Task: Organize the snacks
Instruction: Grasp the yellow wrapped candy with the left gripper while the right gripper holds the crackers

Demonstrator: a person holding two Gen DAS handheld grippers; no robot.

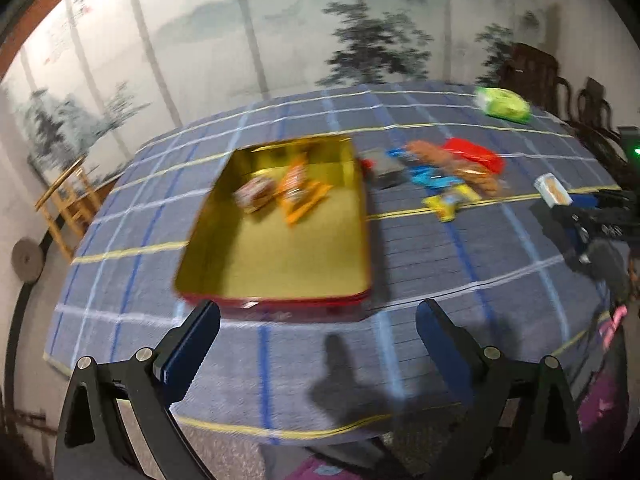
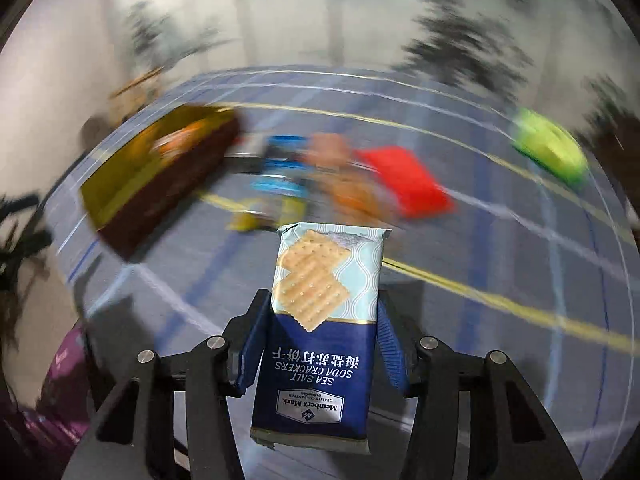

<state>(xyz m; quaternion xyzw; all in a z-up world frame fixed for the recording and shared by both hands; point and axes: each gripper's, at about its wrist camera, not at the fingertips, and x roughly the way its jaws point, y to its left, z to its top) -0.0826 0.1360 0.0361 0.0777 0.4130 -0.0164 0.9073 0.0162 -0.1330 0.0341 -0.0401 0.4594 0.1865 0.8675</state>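
Pointing away from the camera, the sea salt soda cracker packet [image 2: 320, 328] lies lengthwise along the fingers of the right gripper [image 2: 320, 344], its crimped far end toward the loose snacks and its printed label upside down in the right wrist view. It is off the table [image 1: 280, 360], which wears a blue-grey checked cloth with white, blue and yellow lines. On it sit a gold-lined tin [image 1: 224, 280] with red sides, holding orange snack packets [image 1: 300, 196], and beside it a red packet [image 1: 476, 156], blue packets [image 1: 428, 178], a yellow packet [image 1: 450, 202] and, farther off, a green pack [image 1: 505, 105]. An ink landscape mural [image 1: 280, 20] covers the wall behind. The right jaws pinch the cracker packet by its sides. The left gripper [image 1: 318, 338] has its jaws spread wide, with nothing between them.
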